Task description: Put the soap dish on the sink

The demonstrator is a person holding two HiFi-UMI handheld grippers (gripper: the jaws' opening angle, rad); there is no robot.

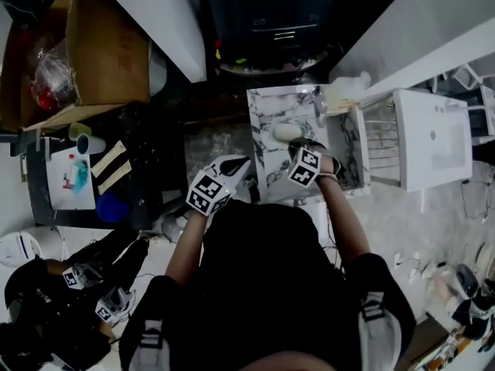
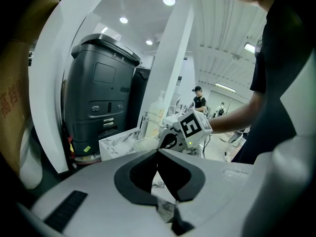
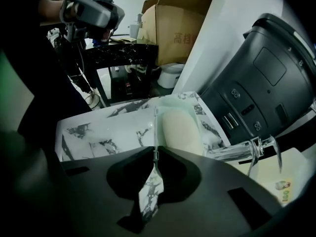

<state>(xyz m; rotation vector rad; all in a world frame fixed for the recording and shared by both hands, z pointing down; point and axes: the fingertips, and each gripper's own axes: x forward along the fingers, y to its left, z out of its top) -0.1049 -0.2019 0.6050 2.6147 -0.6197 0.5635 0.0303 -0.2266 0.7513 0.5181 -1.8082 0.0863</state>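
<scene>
Your right tongs [image 3: 155, 152] are pinched shut on the thin side wall of the soap dish [image 3: 172, 102], a pale, see-through tray with a cream bar of soap [image 3: 181, 131] lying in it. The dish is over the marble-patterned sink [image 3: 106, 132], at the end nearer the chrome faucet [image 3: 249, 151]. The head view puts it just in front of that faucet. No view settles whether the underside of the dish is touching the marble or hanging just clear of it.

Your left tongs [image 2: 158, 152] are closed tip to tip with nothing between them. They are held beside the sink's near corner and pointed across at the right gripper, taking no part in the grip.

This looks like the placing step, with the carry all but over and only the set-down and release to come. The grip is on one wall only, so the weight of the soap hangs off to one side. Keep the dish level, or the bar may slide.

For the next move, lower the dish until its base sits flat on the marble, clear of the faucet's foot and away from the sink's raised rim. Then part the right tongs just enough to free the wall and draw them straight back up, so the pads do not drag the light dish along.
</scene>
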